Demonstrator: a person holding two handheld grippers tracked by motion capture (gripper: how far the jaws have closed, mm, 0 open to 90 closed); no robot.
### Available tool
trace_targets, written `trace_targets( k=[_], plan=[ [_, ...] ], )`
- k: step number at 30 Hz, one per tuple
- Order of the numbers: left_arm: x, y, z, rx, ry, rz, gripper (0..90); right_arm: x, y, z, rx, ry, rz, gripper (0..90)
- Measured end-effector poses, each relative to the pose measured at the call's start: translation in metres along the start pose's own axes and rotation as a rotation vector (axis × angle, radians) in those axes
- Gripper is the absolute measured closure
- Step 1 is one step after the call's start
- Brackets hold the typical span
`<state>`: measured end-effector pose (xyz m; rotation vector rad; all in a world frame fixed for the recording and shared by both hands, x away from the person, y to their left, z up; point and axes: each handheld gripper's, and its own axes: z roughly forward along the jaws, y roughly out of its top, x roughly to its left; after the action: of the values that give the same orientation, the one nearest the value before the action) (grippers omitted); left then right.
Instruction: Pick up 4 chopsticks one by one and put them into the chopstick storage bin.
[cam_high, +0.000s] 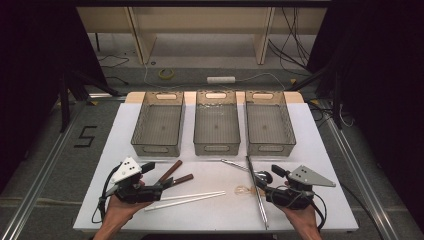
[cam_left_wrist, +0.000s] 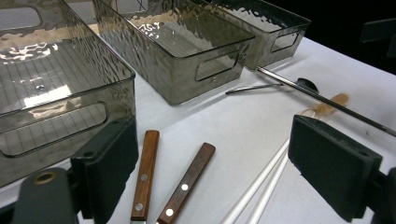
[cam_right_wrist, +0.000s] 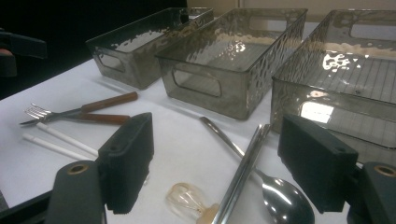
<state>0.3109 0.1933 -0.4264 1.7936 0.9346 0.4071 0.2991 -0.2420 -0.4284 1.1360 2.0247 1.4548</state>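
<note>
we see a white table (cam_high: 310, 145) carrying three smoky clear bins (cam_high: 216, 129) in a row at its far side. nearer lie two wooden-handled utensils (cam_high: 172, 175), a pair of white chopsticks (cam_high: 187, 199), metal chopsticks (cam_high: 256, 192), a metal spoon (cam_right_wrist: 280, 198) and a clear plastic spoon (cam_high: 243, 190).

We read this as lab recording rig: black curtains (cam_high: 30, 75), floor rails (cam_high: 40, 175), loose cables (cam_high: 295, 40), white counter (cam_high: 125, 125) on bare concrete floor (cam_high: 50, 145).
</note>
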Motion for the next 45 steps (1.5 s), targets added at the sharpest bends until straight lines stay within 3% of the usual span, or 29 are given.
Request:
trace_targets(
  k=[18,26,30,33,36,40,42,45],
  plan=[
    [0.002,0.003,0.0,0.002,-0.008,-0.02,15.5,-0.003,-0.001,-0.001,0.001,0.008,0.01,28.3],
    [0.003,0.005,0.003,0.042,-0.01,-0.019,15.6,-0.003,-0.002,0.0,0.014,0.013,0.009,28.3],
    [0.002,0.009,0.007,0.107,-0.025,0.003,16.9,-0.003,-0.002,0.001,0.023,0.018,0.007,28.3],
    [0.001,0.013,0.012,0.194,-0.065,0.023,19.7,-0.004,-0.002,0.002,0.03,0.018,0.01,28.3],
    [-0.003,0.016,0.016,0.274,-0.078,0.078,22.3,-0.004,-0.002,0.002,0.035,0.018,0.011,28.3],
    [-0.009,0.017,0.024,0.357,-0.11,0.117,28.5,-0.004,-0.002,0.003,0.043,0.02,0.011,28.3],
    [-0.015,0.016,0.031,0.416,-0.112,0.165,31.8,-0.005,-0.002,0.003,0.044,0.02,0.012,28.4],
    [-0.018,0.017,0.034,0.455,-0.128,0.173,35.8,-0.005,-0.002,0.003,0.048,0.019,0.013,28.4]
  ],
)
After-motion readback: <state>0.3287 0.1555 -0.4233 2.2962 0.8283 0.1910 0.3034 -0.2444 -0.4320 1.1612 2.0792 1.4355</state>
